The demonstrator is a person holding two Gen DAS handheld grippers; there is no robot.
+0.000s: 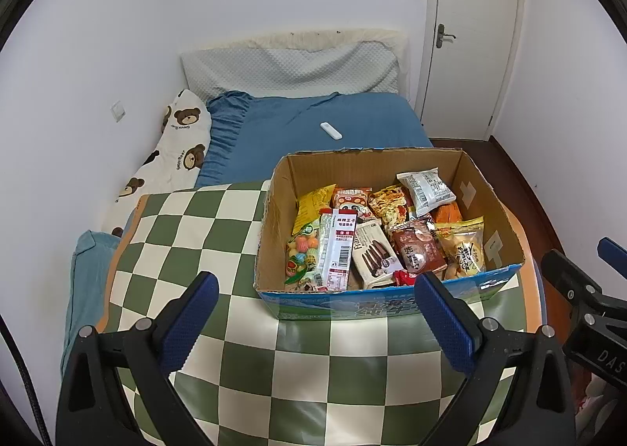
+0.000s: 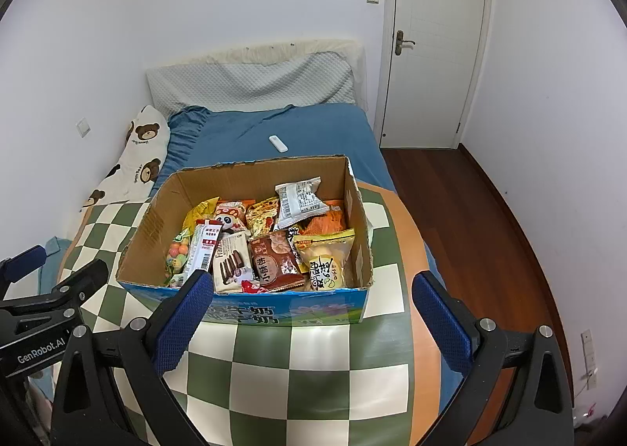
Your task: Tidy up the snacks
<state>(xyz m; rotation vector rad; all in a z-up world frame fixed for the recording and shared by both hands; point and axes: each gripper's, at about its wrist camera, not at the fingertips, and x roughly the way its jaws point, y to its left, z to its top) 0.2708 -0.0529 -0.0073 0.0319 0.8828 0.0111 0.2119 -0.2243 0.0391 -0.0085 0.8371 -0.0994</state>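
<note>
An open cardboard box [image 1: 476, 187] with a blue printed front stands on a green-and-cream checkered cloth [image 1: 188, 226]. It also shows in the right wrist view [image 2: 156, 218]. It holds several snack packets: a white barcode packet [image 1: 427, 187], a brown round-label packet [image 1: 417, 250], a chocolate biscuit pack [image 1: 372, 254], a candy bag [image 1: 303, 254]. My left gripper [image 1: 315, 285] is open and empty, in front of the box. My right gripper [image 2: 313, 285] is open and empty, also in front of the box.
The cloth lies on a bed with a blue sheet [image 1: 298, 120]. A white remote [image 1: 331, 130] lies on the sheet. A bear-print pillow [image 1: 176, 148] is by the left wall. A closed white door [image 2: 435, 42] and wooden floor [image 2: 470, 203] are on the right.
</note>
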